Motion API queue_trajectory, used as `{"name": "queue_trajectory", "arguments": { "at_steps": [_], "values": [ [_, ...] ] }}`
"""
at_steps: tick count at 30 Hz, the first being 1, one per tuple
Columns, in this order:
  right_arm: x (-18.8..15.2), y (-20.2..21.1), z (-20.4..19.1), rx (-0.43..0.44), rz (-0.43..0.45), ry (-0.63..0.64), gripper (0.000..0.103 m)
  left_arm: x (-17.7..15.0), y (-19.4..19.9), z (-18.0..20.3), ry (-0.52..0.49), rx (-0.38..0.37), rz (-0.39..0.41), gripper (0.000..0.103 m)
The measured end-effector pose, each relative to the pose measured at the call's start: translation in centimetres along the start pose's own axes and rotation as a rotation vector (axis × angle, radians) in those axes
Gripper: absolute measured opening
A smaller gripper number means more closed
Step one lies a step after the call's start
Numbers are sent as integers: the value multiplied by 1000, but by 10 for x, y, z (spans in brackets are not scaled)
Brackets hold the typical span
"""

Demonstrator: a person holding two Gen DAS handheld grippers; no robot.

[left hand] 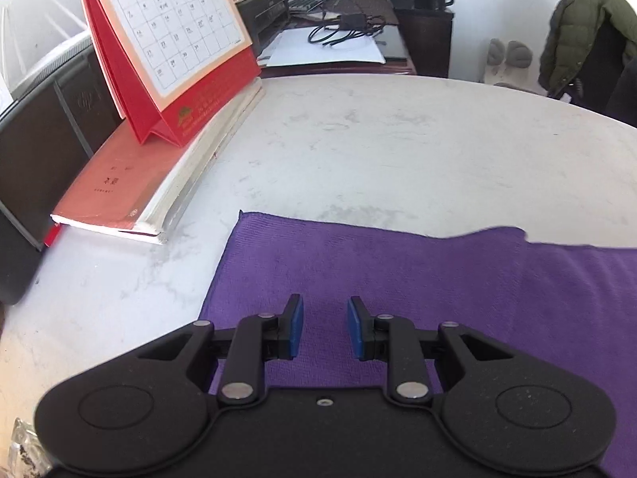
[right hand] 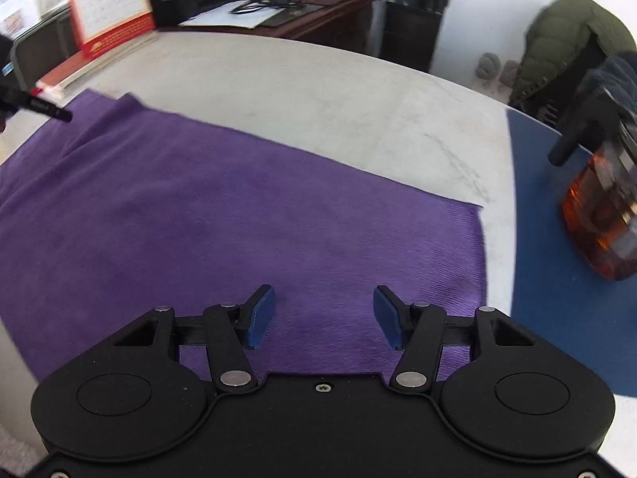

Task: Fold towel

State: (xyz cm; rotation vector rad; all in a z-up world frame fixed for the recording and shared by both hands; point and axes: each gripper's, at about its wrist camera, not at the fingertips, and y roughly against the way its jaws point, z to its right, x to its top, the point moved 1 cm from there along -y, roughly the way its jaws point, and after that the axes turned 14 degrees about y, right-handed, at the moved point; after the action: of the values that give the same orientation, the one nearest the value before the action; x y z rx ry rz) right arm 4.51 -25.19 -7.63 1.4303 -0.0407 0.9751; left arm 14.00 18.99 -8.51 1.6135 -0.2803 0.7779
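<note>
A purple towel (left hand: 418, 279) lies flat on the white marbled table (left hand: 378, 151). A second layer shows along its far edge, so it looks folded once. My left gripper (left hand: 324, 326) is open and empty, just above the towel near its left edge. In the right wrist view the towel (right hand: 239, 215) fills the middle. My right gripper (right hand: 324, 314) is open wider and empty, above the towel near its right edge. The tip of the left gripper (right hand: 47, 109) shows at the far left.
A red desk calendar (left hand: 175, 40) stands on a thick red book (left hand: 131, 183) at the table's left. An amber glass bottle (right hand: 601, 215) stands on a blue mat (right hand: 557, 259) at the right. A dark desk with cables lies beyond the table.
</note>
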Motion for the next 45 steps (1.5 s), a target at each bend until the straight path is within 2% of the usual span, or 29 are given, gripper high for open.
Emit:
{"name": "queue_trajectory", "arguments": {
  "at_steps": [7,11,18,24,28,30,31,32,35,37,39,45],
  "values": [
    [2,-29,27,34,26,-55,55,0,0,4,-7,55,30,27],
    [-2,-32,36,28,39,-9,53,3,-4,11,-12,81,43,27],
    [-6,-33,65,12,27,-26,53,14,-15,34,-61,111,56,27],
    [-9,-34,81,7,19,-29,55,21,-21,29,-42,92,64,27],
    [-9,-35,82,0,20,-34,56,24,-17,21,1,72,39,27],
    [-8,-35,82,-2,16,-37,55,25,0,14,32,60,59,27],
    [-6,-33,82,-1,13,-38,55,25,21,5,47,44,88,27],
    [-5,-31,82,-1,15,-39,54,23,37,-2,62,39,106,27],
    [0,-7,77,19,93,-34,54,9,87,-29,112,30,141,28],
    [-1,13,66,38,142,-22,54,-9,113,-47,129,46,134,30],
    [-7,26,49,73,150,-12,54,-31,131,-62,145,61,109,30],
    [-38,44,-6,162,75,35,54,-88,120,-55,104,66,-9,30]
  ]
}}
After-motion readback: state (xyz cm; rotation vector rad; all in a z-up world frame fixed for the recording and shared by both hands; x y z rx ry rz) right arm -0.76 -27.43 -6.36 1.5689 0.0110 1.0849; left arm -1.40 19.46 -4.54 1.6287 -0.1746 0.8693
